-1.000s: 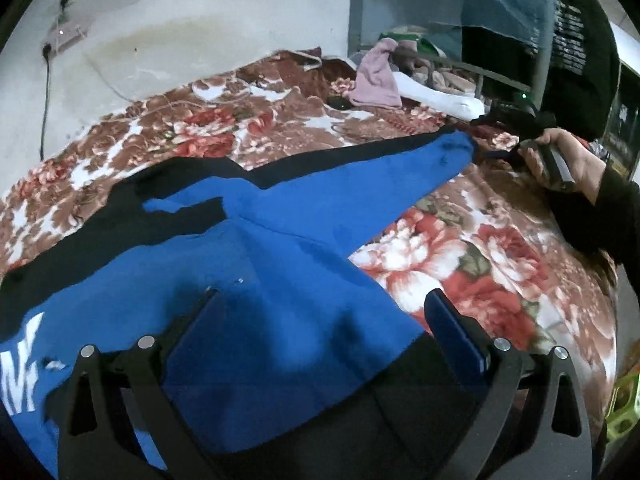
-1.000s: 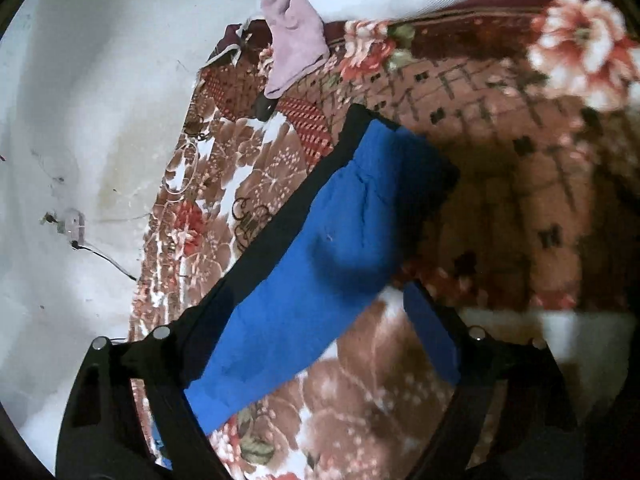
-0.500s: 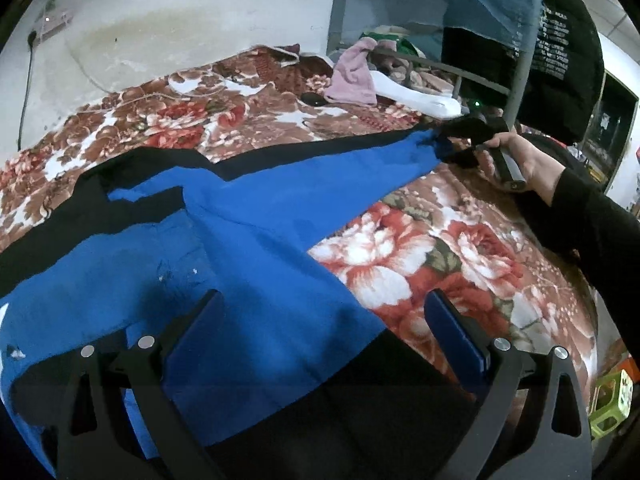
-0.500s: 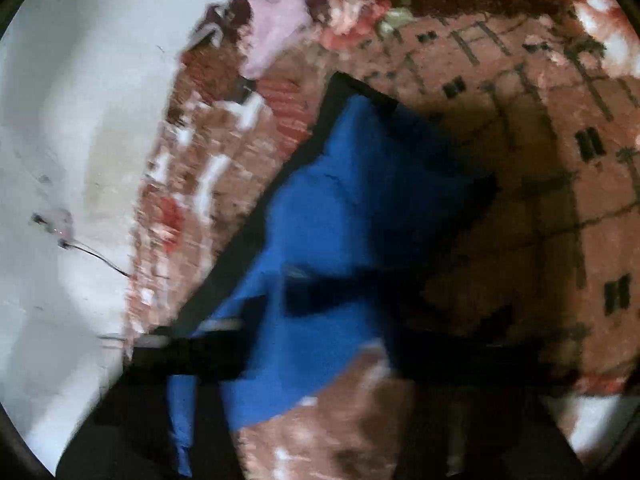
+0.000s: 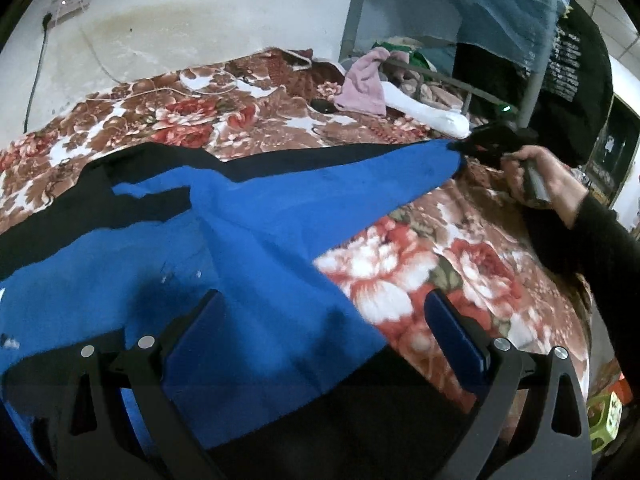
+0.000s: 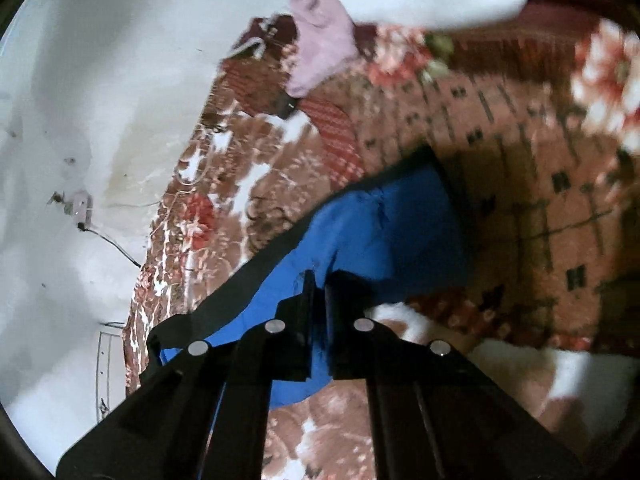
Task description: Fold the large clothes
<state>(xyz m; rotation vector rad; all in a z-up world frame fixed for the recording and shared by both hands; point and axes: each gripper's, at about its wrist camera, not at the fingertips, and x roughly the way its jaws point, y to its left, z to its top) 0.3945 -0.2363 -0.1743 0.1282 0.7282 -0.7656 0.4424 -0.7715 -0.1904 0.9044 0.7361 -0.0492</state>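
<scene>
Blue and black, the top [image 5: 248,232] lies spread on a floral blanket [image 5: 404,276] that covers the bed, its sleeve [image 5: 340,184] stretched out toward the right hand [image 5: 544,178]. The right gripper [image 6: 320,280] has just closed and now pinches the blue cloth near the sleeve's end, its jaws pressed together on the fabric. In the left wrist view the left gripper [image 5: 324,312] hangs over the body of the top near its black hem, jaws spread wide with nothing pinched between them. A pink cloth [image 5: 366,88] and a white sock [image 5: 424,106] lie at the far end of the bed, well apart from the sleeve. A stained pale wall [image 5: 192,20] stands behind.
</scene>
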